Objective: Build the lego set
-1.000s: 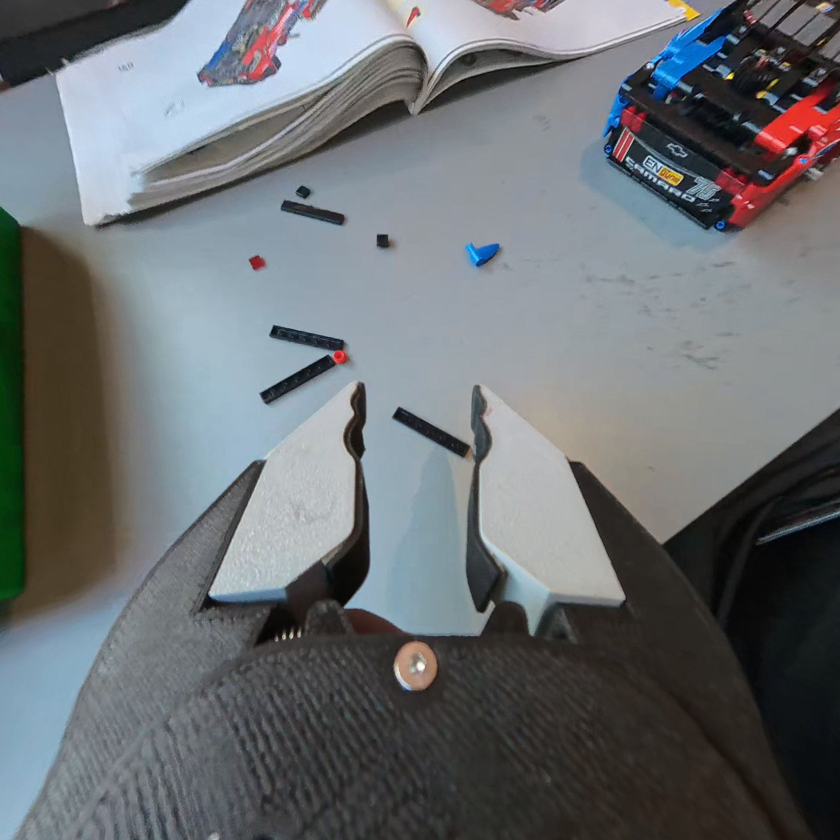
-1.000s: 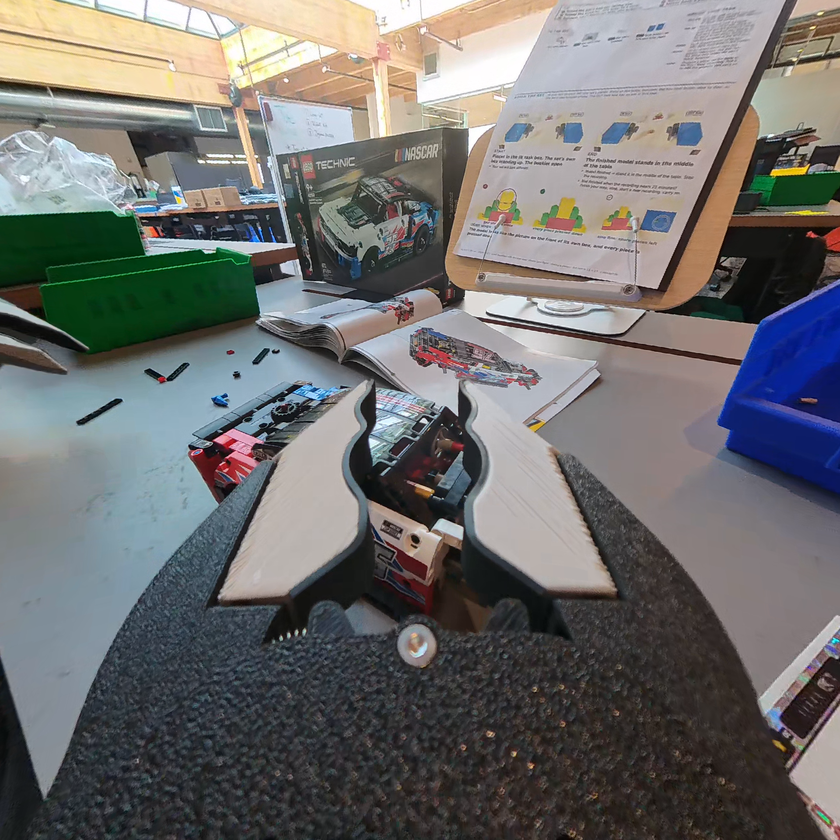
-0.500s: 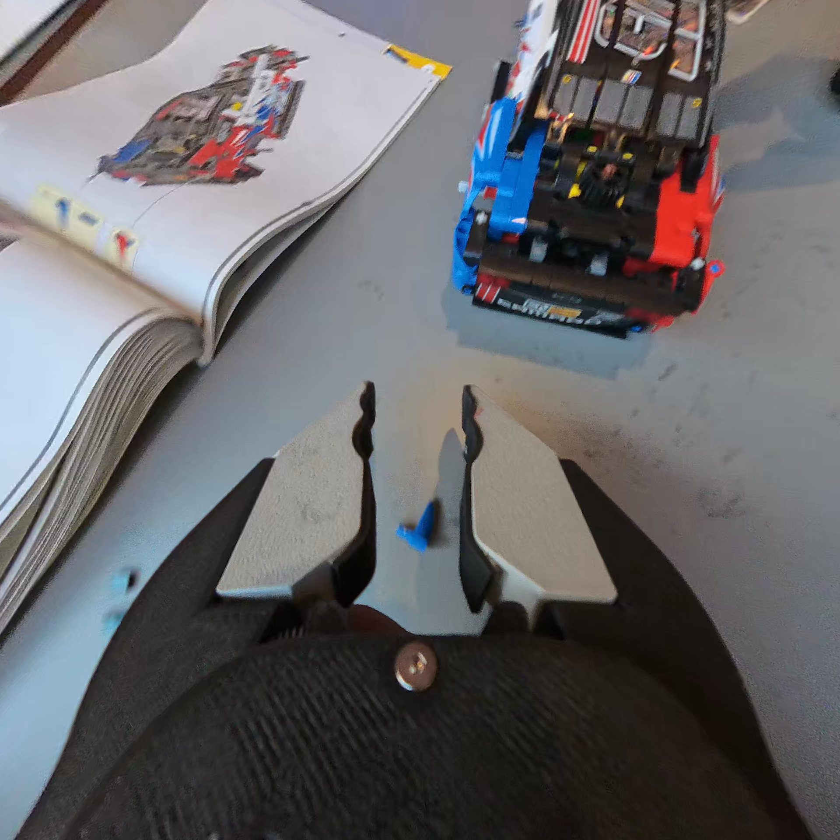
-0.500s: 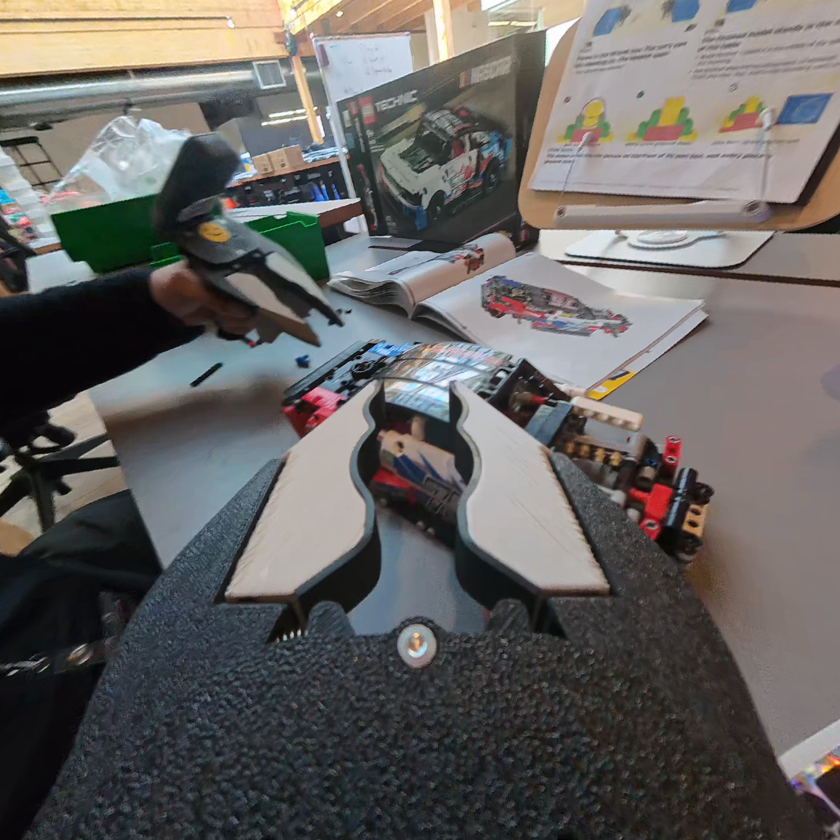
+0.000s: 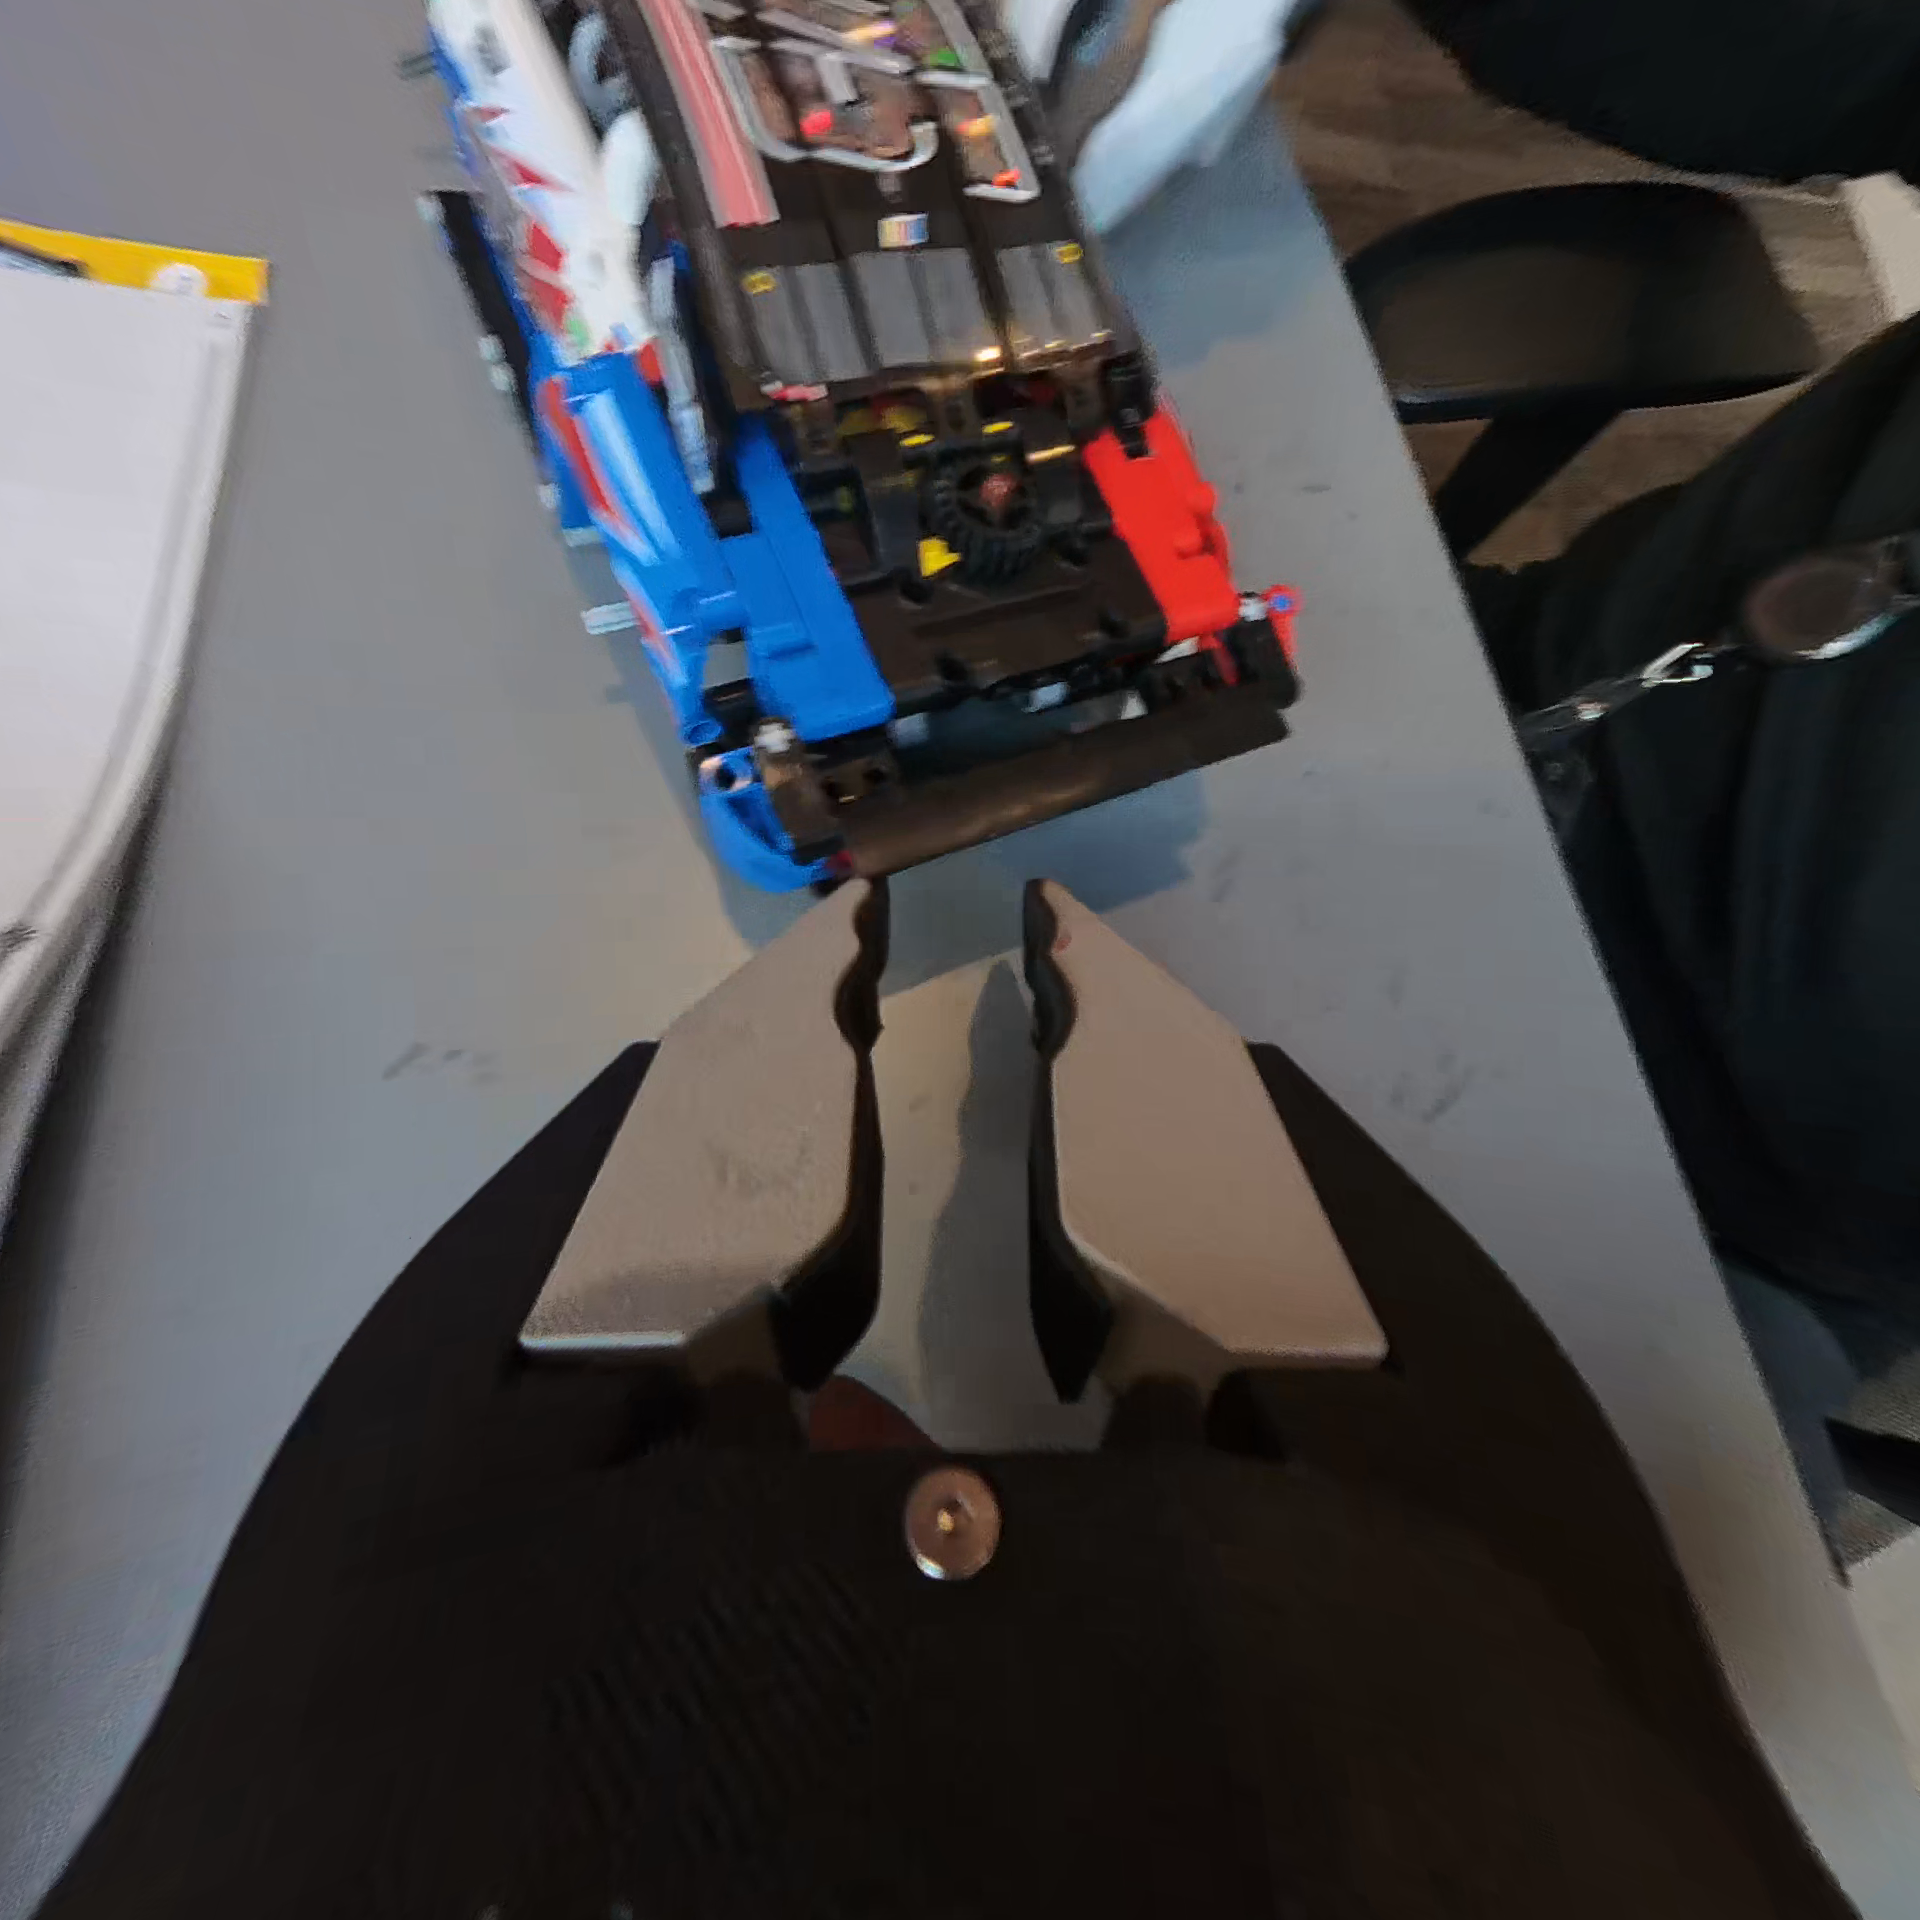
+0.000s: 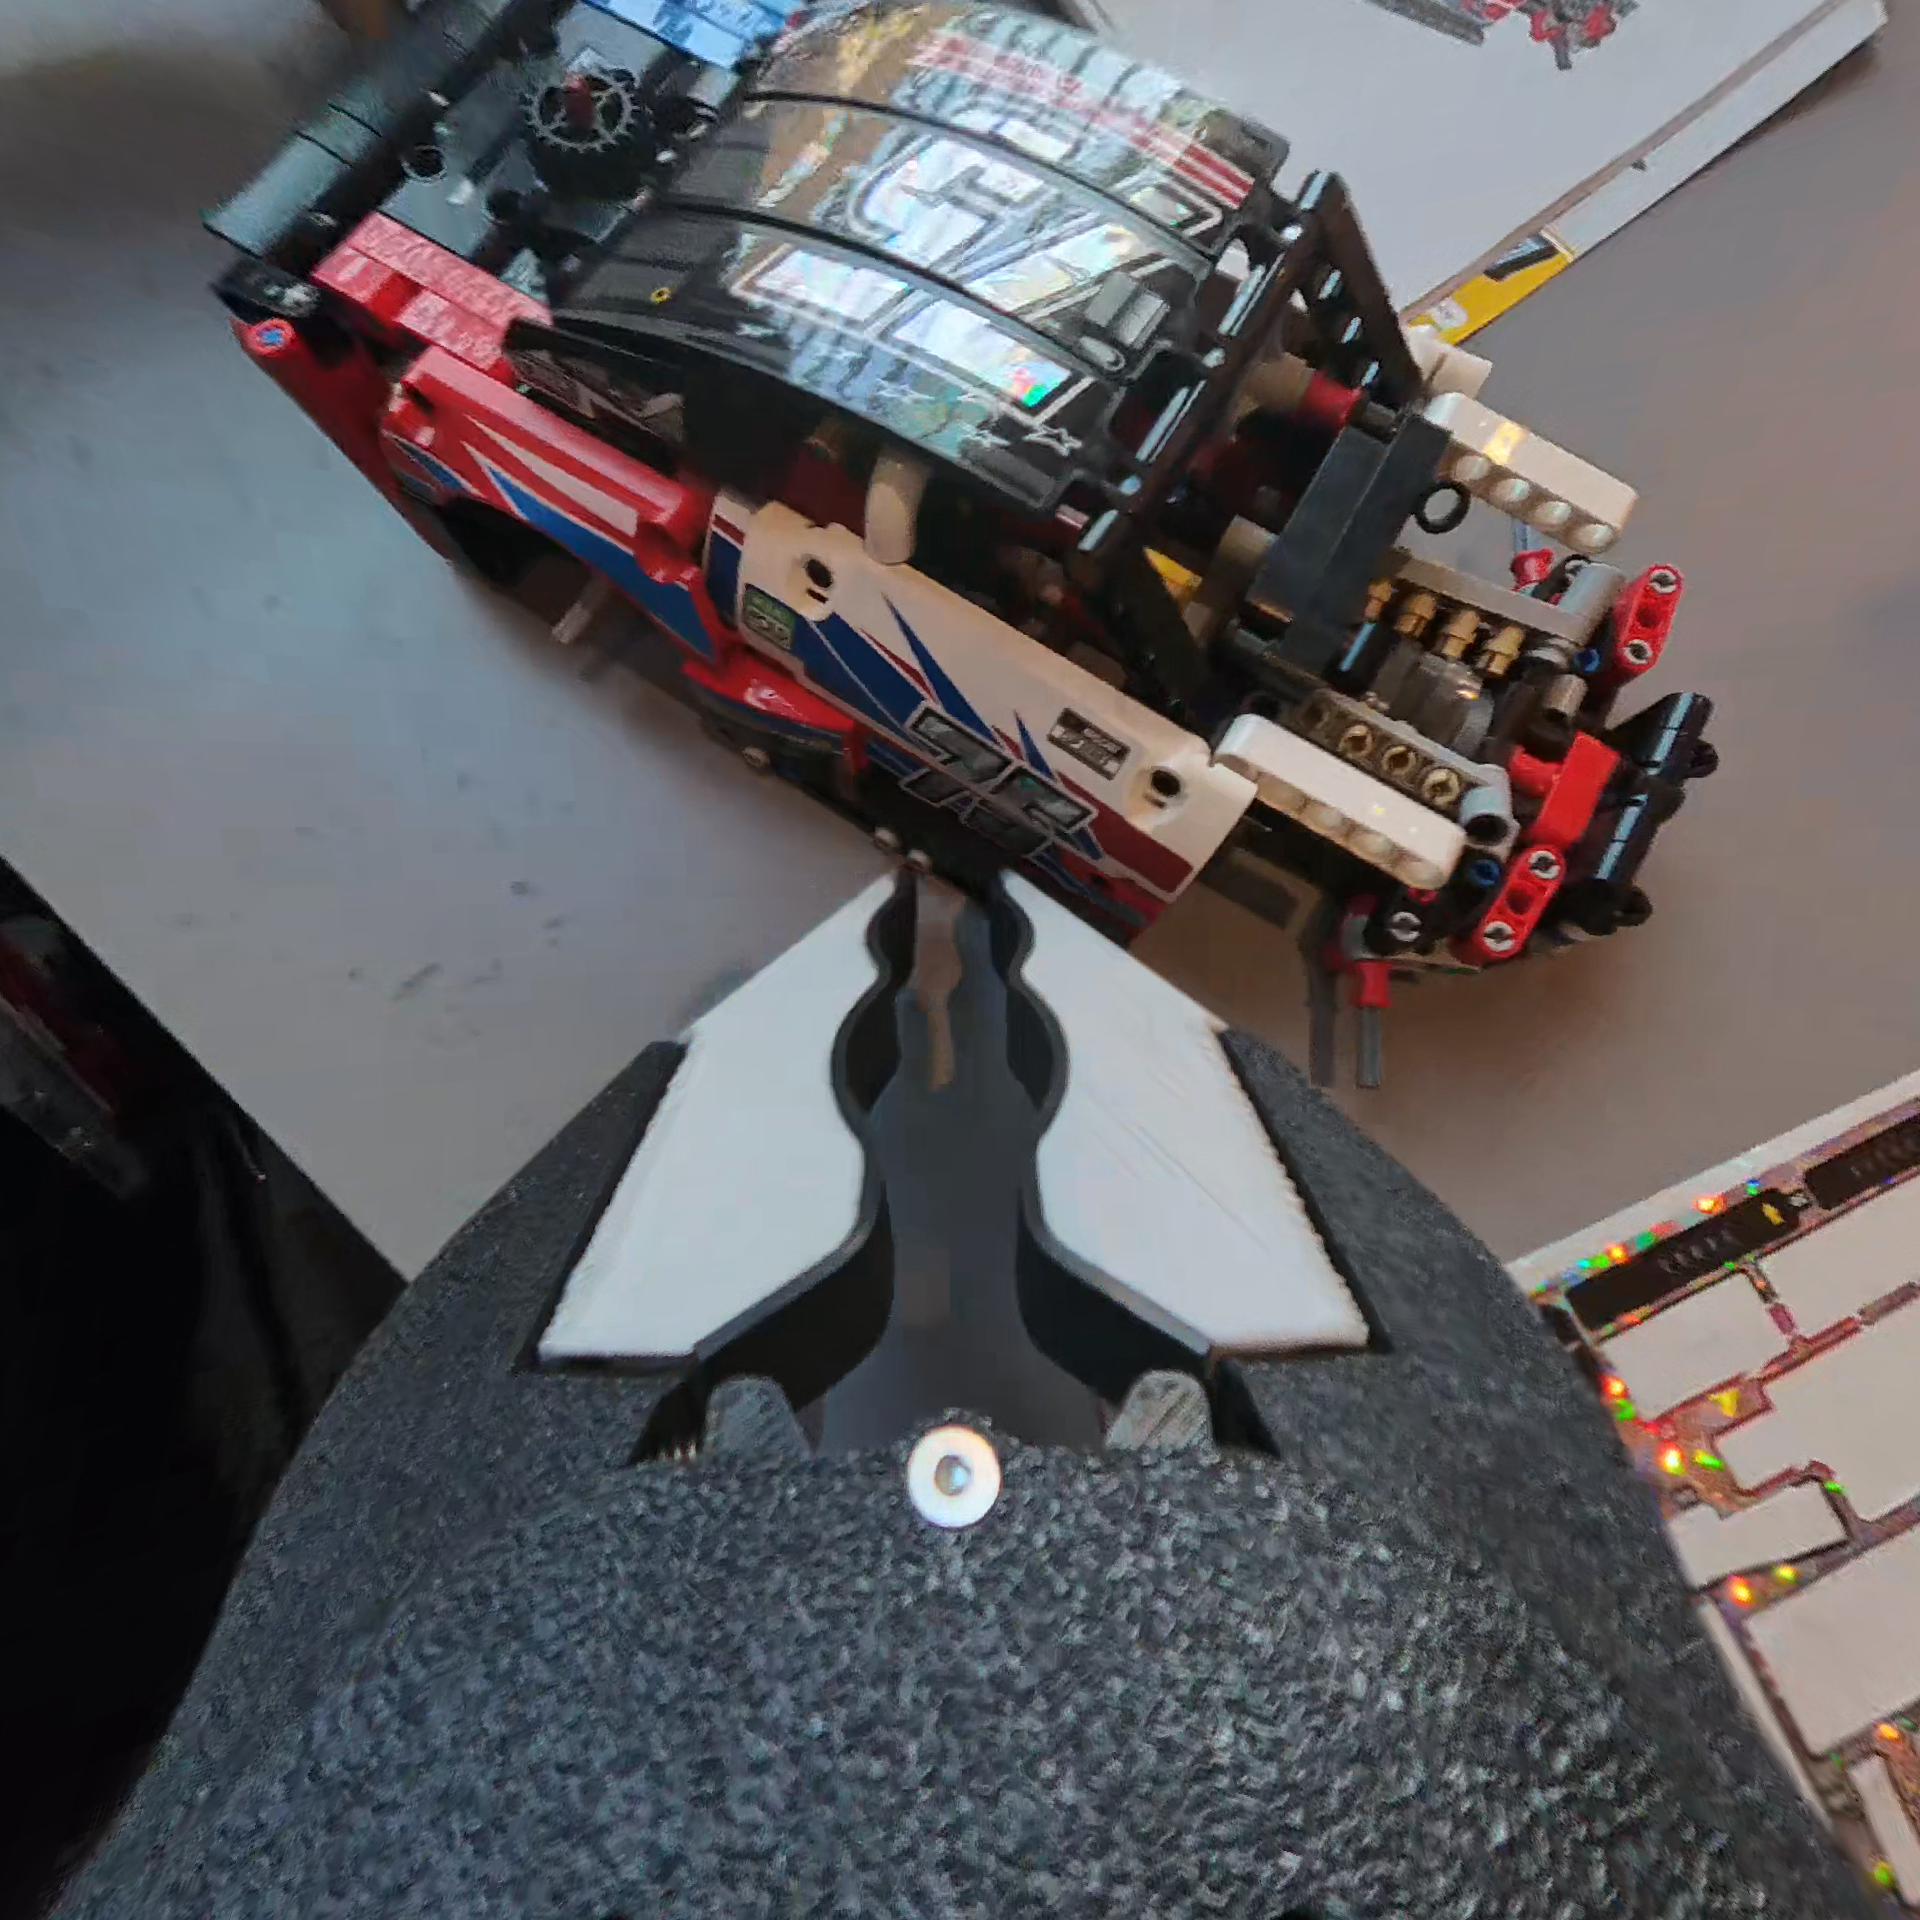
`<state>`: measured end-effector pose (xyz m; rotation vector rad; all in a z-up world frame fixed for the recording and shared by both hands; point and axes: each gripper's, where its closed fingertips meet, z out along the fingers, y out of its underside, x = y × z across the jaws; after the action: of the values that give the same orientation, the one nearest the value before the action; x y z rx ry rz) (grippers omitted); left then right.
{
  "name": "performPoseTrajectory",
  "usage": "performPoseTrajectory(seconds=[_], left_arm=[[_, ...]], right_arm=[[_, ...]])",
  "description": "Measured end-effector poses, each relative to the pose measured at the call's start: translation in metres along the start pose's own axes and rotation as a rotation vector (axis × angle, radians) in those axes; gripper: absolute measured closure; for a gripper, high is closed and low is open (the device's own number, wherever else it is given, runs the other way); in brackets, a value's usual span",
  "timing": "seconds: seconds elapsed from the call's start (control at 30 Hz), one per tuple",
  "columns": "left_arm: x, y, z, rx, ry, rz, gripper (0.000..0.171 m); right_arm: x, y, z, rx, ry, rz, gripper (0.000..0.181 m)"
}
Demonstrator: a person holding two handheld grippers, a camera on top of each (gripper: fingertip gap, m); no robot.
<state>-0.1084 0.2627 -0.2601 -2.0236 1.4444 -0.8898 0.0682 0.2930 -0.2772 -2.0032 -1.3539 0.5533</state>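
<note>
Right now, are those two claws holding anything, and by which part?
Left gripper: open, empty. Right gripper: tips nearly together at the lower side edge of the toy car; whether they pinch it cannot be told.

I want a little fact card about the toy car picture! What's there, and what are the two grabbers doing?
toy: lego car, partly built, red, blue, white and black
stands on: grey table
left gripper: open, empty, tips just short of the car's black end
right gripper: nearly closed, narrow gap, tips at the car's side; whether touching, cannot tell
nearby: instruction booklet, sticker sheet
</note>
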Motion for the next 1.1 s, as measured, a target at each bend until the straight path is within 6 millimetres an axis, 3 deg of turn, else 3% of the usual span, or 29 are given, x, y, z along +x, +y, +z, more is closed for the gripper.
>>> performPoseTrajectory(seconds=[0.13,0.27,0.33,0.43,0.53,0.63,0.83,1.03,1.1], left_arm=[[0.039,-0.002,0.019,-0.028,0.052,0.078,0.151],[0.06,0.013,0.025,-0.124,0.029,0.143,0.152],[0.044,0.026,0.012,-0.167,-0.052,0.116,0.148],[-0.01,0.035,-0.012,-0.175,-0.251,0.003,0.135],[-0.029,0.01,-0.012,-0.019,-0.236,-0.071,0.132],[-0.02,-0.007,0.0,0.047,-0.118,-0.026,0.137],[0.0,0.008,0.012,-0.057,-0.051,0.039,0.146],[0.028,-0.003,0.024,-0.012,0.029,0.06,0.153],[0.041,0.002,0.029,-0.064,0.07,0.067,0.152]], right_arm=[[0.004,0.0,0.001,-0.045,-0.03,-0.041,0.164],[0.008,0.006,-0.005,-0.115,-0.032,-0.04,0.162],[0.008,0.006,-0.008,-0.107,-0.018,-0.035,0.158],[0.006,0.013,-0.008,-0.128,-0.013,0.023,0.156],[0.008,0.016,-0.004,-0.135,0.01,0.043,0.159],[0.008,0.016,-0.001,-0.135,0.016,0.028,0.158],[0.013,0.015,-0.001,-0.152,0.009,0.009,0.146],[0.015,0.015,-0.001,-0.177,-0.03,-0.031,0.144],[0.016,0.017,-0.002,-0.194,-0.043,-0.011,0.145]])
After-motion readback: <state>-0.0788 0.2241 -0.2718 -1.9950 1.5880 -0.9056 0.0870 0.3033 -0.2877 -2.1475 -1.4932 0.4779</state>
